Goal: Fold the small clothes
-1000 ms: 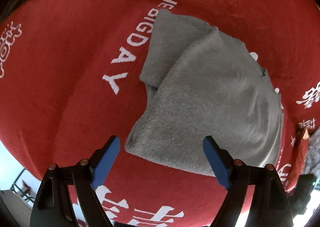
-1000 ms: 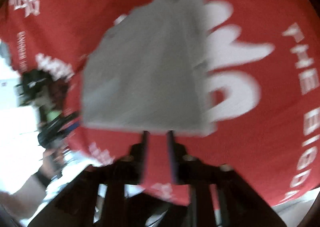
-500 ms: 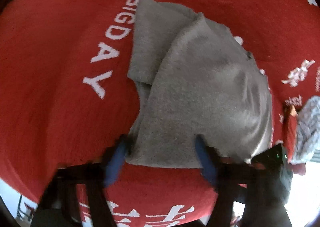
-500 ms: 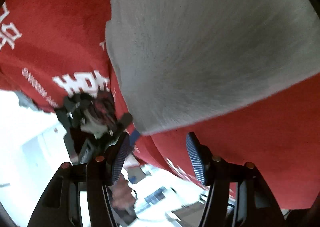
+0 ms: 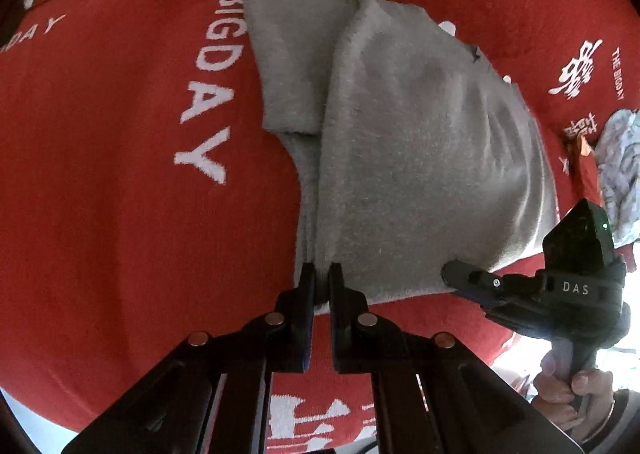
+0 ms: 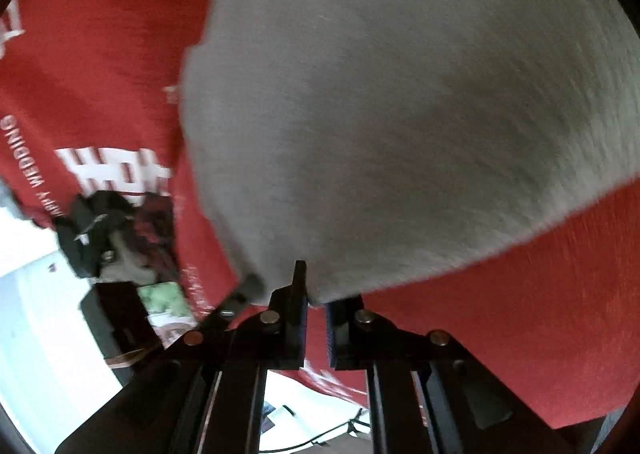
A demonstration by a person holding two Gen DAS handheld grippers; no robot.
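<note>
A grey garment (image 5: 400, 142), partly folded, lies on a red cloth with white lettering (image 5: 120, 174). My left gripper (image 5: 322, 274) is shut on the garment's near left corner. My right gripper shows at the right of the left wrist view (image 5: 452, 278), touching the garment's near right corner. In the right wrist view the grey garment (image 6: 400, 114) fills most of the frame, and my right gripper (image 6: 316, 294) is shut on its near edge.
A pale patterned garment (image 5: 620, 174) lies at the right edge of the red cloth. A dark device (image 6: 116, 234) shows at the left of the right wrist view, beyond the cloth's edge (image 6: 192, 286). The cloth's near edge is just below both grippers.
Both grippers have moved in to the garment's near edge and closed on it; they were open half a second ago.
</note>
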